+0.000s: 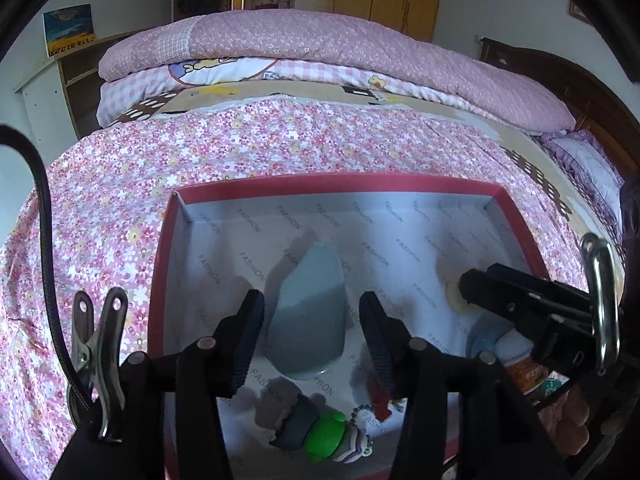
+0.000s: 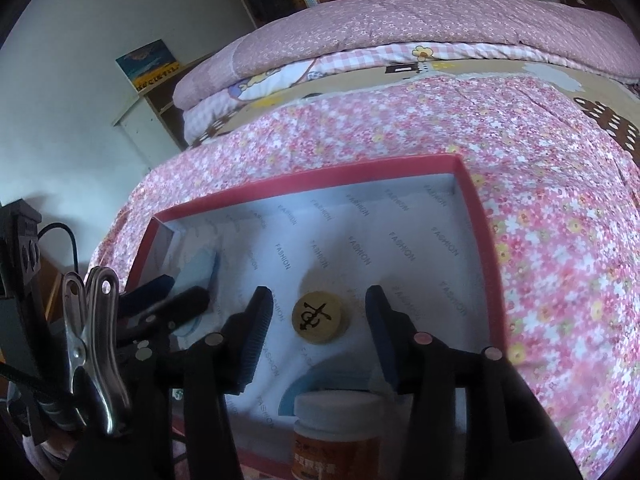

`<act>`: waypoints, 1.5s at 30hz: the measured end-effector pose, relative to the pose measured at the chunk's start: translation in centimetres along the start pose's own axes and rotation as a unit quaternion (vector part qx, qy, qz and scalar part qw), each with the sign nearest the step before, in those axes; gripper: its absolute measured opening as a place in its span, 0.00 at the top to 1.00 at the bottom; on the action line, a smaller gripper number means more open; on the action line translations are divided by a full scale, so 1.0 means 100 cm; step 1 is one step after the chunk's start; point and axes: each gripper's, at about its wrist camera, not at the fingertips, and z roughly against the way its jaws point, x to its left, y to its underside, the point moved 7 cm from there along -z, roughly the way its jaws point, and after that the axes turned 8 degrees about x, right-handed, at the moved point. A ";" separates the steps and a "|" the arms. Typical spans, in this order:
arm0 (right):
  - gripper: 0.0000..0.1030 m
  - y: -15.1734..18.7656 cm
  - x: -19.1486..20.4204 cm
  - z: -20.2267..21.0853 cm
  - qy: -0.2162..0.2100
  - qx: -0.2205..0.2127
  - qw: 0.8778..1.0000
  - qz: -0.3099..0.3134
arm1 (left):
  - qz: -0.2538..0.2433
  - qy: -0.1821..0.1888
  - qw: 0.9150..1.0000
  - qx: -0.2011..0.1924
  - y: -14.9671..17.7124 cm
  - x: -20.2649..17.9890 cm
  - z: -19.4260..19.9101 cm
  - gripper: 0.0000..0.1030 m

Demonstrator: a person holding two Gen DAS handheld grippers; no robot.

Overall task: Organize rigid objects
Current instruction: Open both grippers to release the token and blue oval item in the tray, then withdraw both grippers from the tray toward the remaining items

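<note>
Both tilted down over the red box (image 1: 160,264) on the bed. Left tongs (image 1: 312,336) parted, straddling the blue block (image 1: 310,316) without touching. Right tongs (image 2: 320,336) parted too, flanking the wooden disc (image 2: 319,317), pads clear.

**A bed with a red box on it**

The bed (image 1: 280,140) has a pink flower sheet. A red box (image 1: 340,182) sits right on the sheet. Folded pink quilts (image 1: 320,48) lie at the far side, well apart from the box.
</note>
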 end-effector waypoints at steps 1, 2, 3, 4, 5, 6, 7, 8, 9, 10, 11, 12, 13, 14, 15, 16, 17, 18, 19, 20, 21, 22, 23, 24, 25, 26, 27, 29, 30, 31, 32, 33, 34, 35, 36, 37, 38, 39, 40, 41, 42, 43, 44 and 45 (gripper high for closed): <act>0.52 0.000 0.000 0.002 -0.001 -0.001 1.000 -0.001 | 0.000 0.000 1.000 0.000 0.000 0.000 0.001 0.49; 0.52 0.000 0.000 0.004 -0.002 -0.003 1.000 -0.001 | 0.001 0.000 1.000 -0.001 0.001 0.000 0.003 0.49; 0.52 0.000 0.000 0.006 -0.003 -0.004 1.000 -0.002 | 0.001 0.000 1.000 -0.002 0.001 -0.001 0.005 0.49; 0.52 0.001 0.000 0.007 -0.003 -0.006 1.000 -0.003 | 0.001 0.000 1.000 -0.004 0.001 -0.001 0.007 0.49; 0.52 0.001 0.001 0.009 -0.004 -0.008 1.000 -0.003 | 0.001 0.000 1.000 -0.006 0.002 -0.001 0.010 0.49; 0.52 0.001 0.002 0.010 -0.005 -0.008 1.000 -0.003 | 0.000 0.000 1.000 -0.007 0.002 -0.001 0.012 0.49; 0.52 0.002 0.003 0.012 -0.006 -0.009 1.000 -0.003 | 0.000 0.001 1.000 -0.008 0.002 -0.001 0.014 0.49; 0.52 0.003 0.004 0.014 -0.008 -0.009 1.000 -0.003 | 0.000 0.002 1.000 -0.008 0.003 -0.002 0.016 0.49; 0.52 0.004 0.005 0.016 -0.009 -0.009 1.000 -0.003 | -0.001 0.002 1.000 -0.008 0.004 -0.003 0.017 0.49; 0.52 0.004 0.006 0.017 -0.010 -0.010 1.000 -0.002 | -0.001 0.002 1.000 -0.008 0.005 -0.003 0.018 0.49; 0.52 0.006 0.007 0.020 -0.011 -0.011 1.000 -0.002 | -0.001 0.003 1.000 -0.008 0.006 -0.004 0.020 0.49; 0.52 0.007 0.008 0.022 -0.012 -0.012 1.000 -0.001 | -0.001 0.003 1.000 -0.009 0.008 -0.005 0.022 0.49; 0.52 0.008 0.009 0.024 -0.012 -0.013 1.000 0.000 | -0.002 0.003 1.000 -0.010 0.009 -0.006 0.024 0.49; 0.52 0.009 0.010 0.026 -0.013 -0.014 1.000 0.001 | -0.002 0.004 1.000 -0.011 0.010 -0.007 0.026 0.49; 0.52 0.011 0.011 0.028 -0.013 -0.014 1.000 0.002 | -0.003 0.004 1.000 -0.012 0.011 -0.008 0.027 0.49; 0.52 0.012 0.012 0.031 -0.013 -0.015 1.000 0.003 | -0.004 0.004 1.000 -0.013 0.012 -0.008 0.029 0.49; 0.52 0.014 0.012 0.033 -0.014 -0.015 1.000 0.004 | -0.003 0.004 1.000 -0.014 0.013 -0.009 0.031 0.49; 0.52 0.015 0.013 0.034 -0.014 -0.015 1.000 0.005 | -0.003 0.005 1.000 -0.014 0.014 -0.010 0.032 0.49; 0.52 0.017 0.014 0.035 -0.015 -0.015 1.000 0.005 | -0.001 0.005 1.000 -0.015 0.016 -0.011 0.034 0.49; 0.52 0.019 0.015 0.038 -0.016 -0.015 1.000 0.006 | 0.000 0.006 1.000 -0.014 0.017 -0.011 0.035 0.49; 0.52 0.020 0.016 0.038 -0.017 -0.015 1.000 0.007 | 0.001 0.006 1.000 -0.014 0.018 -0.011 0.036 0.49; 0.52 0.022 0.017 0.040 -0.018 -0.015 1.000 0.007 | 0.003 0.007 1.000 -0.014 0.019 -0.011 0.037 0.49; 0.52 0.025 0.018 0.041 -0.019 -0.014 1.000 0.008 | 0.004 0.008 1.000 -0.013 0.022 -0.012 0.039 0.49; 0.52 0.027 0.018 0.042 -0.021 -0.013 1.000 0.008 | 0.004 0.009 1.000 -0.013 0.024 -0.013 0.040 0.49; 0.52 0.029 0.019 0.043 -0.023 -0.013 1.000 0.008 | 0.004 0.009 1.000 -0.012 0.026 -0.013 0.041 0.49; 0.52 0.031 0.019 0.045 -0.022 -0.014 1.000 0.008 | 0.004 0.010 1.000 -0.012 0.028 -0.013 0.042 0.49; 0.52 0.033 0.020 0.046 -0.023 -0.014 1.000 0.008 | 0.005 0.011 1.000 -0.011 0.030 -0.014 0.043 0.49; 0.52 0.037 0.021 0.048 -0.028 -0.013 1.000 0.006 | 0.005 0.013 1.000 -0.011 0.033 -0.015 0.045 0.49; 0.52 0.038 0.021 0.049 -0.029 -0.013 0.999 0.006 | 0.005 0.013 1.000 -0.011 0.036 -0.016 0.047 0.49; 0.52 0.038 0.022 0.050 -0.029 -0.014 0.999 0.006 | 0.005 0.014 1.000 -0.011 0.038 -0.016 0.048 0.49; 0.52 0.039 0.022 0.052 -0.029 -0.016 0.999 0.007 | 0.006 0.014 1.000 -0.011 0.039 -0.017 0.049 0.49; 0.52 0.040 0.022 0.054 -0.029 -0.018 0.999 0.008 | 0.007 0.014 1.000 -0.011 0.041 -0.017 0.051 0.49; 0.52 0.041 0.023 0.056 -0.029 -0.019 0.999 0.008 | 0.008 0.015 1.000 -0.012 0.042 -0.017 0.052 0.49; 0.52 0.042 0.023 0.058 -0.031 -0.020 0.999 0.008 | 0.009 0.016 1.000 -0.012 0.044 -0.017 0.054 0.49; 0.52 0.044 0.024 0.060 -0.031 -0.021 0.999 0.009 | 0.010 0.017 1.000 -0.013 0.046 -0.017 0.056 0.49; 0.52 0.044 0.024 0.061 -0.031 -0.022 0.999 0.009 | 0.010 0.018 1.000 -0.013 0.047 -0.017 0.058 0.49; 0.52 0.046 0.025 0.063 -0.032 -0.023 0.999 0.010 | 0.010 0.019 1.000 -0.014 0.049 -0.018 0.060 0.49; 0.52 0.048 0.026 0.065 -0.032 -0.024 0.999 0.011 | 0.010 0.019 1.000 -0.014 0.051 -0.018 0.061 0.49; 0.52 0.050 0.026 0.066 -0.032 -0.024 0.999 0.011 | 0.011 0.019 1.000 -0.014 0.053 -0.018 0.062 0.49; 0.52 0.053 0.026 0.067 -0.032 -0.024 0.999 0.011 | 0.012 0.021 1.000 -0.014 0.056 -0.019 0.064 0.49; 0.52 0.056 0.026 0.068 -0.032 -0.023 0.999 0.011 | 0.013 0.022 1.000 -0.014 0.058 -0.020 0.065 0.49; 0.52 0.058 0.026 0.069 -0.032 -0.023 0.999 0.012 | 0.014 0.024 1.000 -0.013 0.060 -0.020 0.066 0.49; 0.52 0.060 0.025 0.070 -0.032 -0.022 0.999 0.012 | 0.014 0.025 1.000 -0.012 0.063 -0.021 0.067 0.49; 0.52 0.063 0.024 0.071 -0.031 -0.021 0.999 0.012 | 0.014 0.026 0.999 -0.012 0.065 -0.022 0.068 0.49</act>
